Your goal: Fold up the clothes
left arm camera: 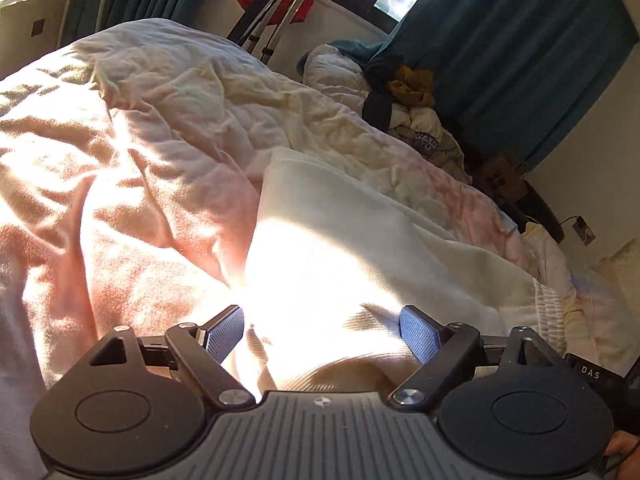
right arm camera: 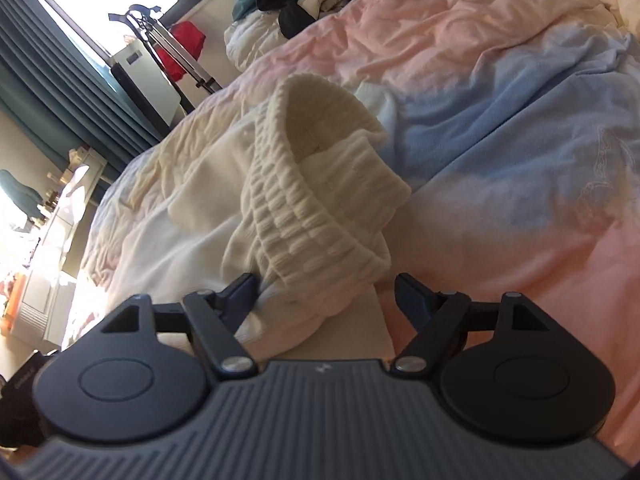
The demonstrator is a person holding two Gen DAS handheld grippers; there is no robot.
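Observation:
A cream white garment lies on the bed, sunlit and washed out near the camera. My left gripper is open, its jaws wide apart low over the garment's near end. In the right wrist view the garment's ribbed elastic waistband stands up in a loop. My right gripper is open, with the waistband's near end lying between its jaws and touching the left finger.
The bed has a crumpled pink, cream and blue duvet. A pile of clothes lies at the bed's far end. A tripod, teal curtains and a window stand beyond. A white dresser stands at the left.

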